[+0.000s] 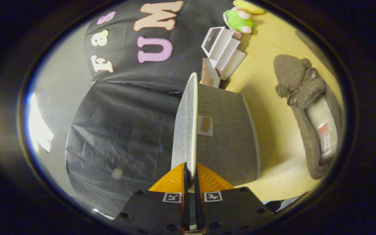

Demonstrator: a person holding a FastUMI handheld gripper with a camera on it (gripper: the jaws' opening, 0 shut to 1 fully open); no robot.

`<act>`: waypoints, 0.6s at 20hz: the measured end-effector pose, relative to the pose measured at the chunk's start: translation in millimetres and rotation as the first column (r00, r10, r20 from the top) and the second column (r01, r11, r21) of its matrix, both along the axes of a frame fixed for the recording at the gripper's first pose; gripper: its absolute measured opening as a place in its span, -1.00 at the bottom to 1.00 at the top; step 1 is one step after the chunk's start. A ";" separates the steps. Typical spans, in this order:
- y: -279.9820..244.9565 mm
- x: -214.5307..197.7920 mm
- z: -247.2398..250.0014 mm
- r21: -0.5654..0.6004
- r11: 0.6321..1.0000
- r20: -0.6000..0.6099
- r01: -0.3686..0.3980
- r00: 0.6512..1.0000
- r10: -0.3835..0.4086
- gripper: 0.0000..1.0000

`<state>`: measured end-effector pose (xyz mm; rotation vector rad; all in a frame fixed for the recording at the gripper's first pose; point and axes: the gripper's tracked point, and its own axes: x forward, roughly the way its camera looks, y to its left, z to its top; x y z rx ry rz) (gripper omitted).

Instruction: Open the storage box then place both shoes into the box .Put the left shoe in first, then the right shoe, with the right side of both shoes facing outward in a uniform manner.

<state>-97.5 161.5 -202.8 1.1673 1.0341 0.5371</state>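
My gripper is shut on the near edge of the storage box lid, a thin grey fabric panel with a white rim that runs away from the fingers edge-on. The view is rolled sideways. Right beside the lid is the grey fabric storage box, with a small brown tag on its side. Beyond the box, on the wooden table, lies one brown fuzzy slipper with a bow and a pale lining.
Past the box stands a cluster of small white boxes, one with a brown side. A green plush toy and a yellow one sit further off. The black booth wall is close on the lid's other side.
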 end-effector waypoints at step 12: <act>89.3 19.4 93.5 0.029 0.997 0.144 -0.072 0.987 0.067 -0.91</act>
